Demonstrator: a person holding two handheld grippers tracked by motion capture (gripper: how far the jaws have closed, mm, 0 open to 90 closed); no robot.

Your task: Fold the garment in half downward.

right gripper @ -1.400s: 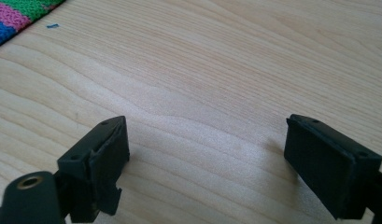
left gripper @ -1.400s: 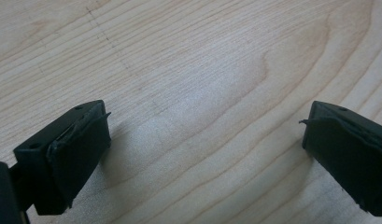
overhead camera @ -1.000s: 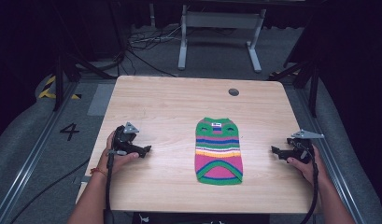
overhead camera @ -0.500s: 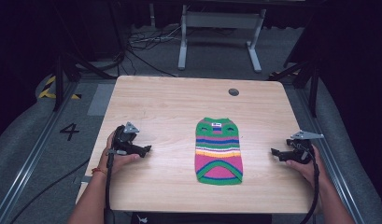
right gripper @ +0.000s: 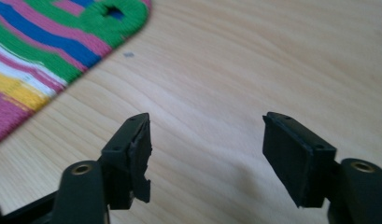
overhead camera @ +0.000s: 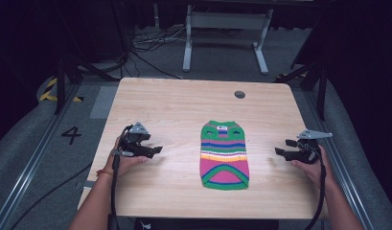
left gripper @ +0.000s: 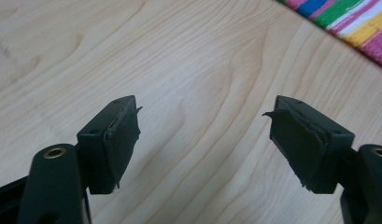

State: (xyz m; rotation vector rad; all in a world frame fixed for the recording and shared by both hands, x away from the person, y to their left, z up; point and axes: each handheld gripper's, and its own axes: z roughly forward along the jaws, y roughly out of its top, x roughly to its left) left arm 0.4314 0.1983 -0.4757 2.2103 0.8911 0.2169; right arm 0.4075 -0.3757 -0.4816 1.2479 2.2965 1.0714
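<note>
Striped sweater (overhead camera: 224, 154) flat on table (overhead camera: 174, 105), between empty, just-narrowing left gripper (overhead camera: 155, 150) and right gripper (overhead camera: 282, 147).

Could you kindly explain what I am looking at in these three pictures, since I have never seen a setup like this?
A person sits at a wooden table and holds a hand tool in each hand. The high view looks down from above: the left gripper and the right gripper lie on either side of a small striped knitted sweater, which lies flat. The other two pictures come from cameras riding on each gripper, looking along its two black jaws. In both, the jaws stand apart over bare wood with nothing between them; they have just been closing somewhat. Nothing is held. The sweater's edge shows in a corner of each.
</note>
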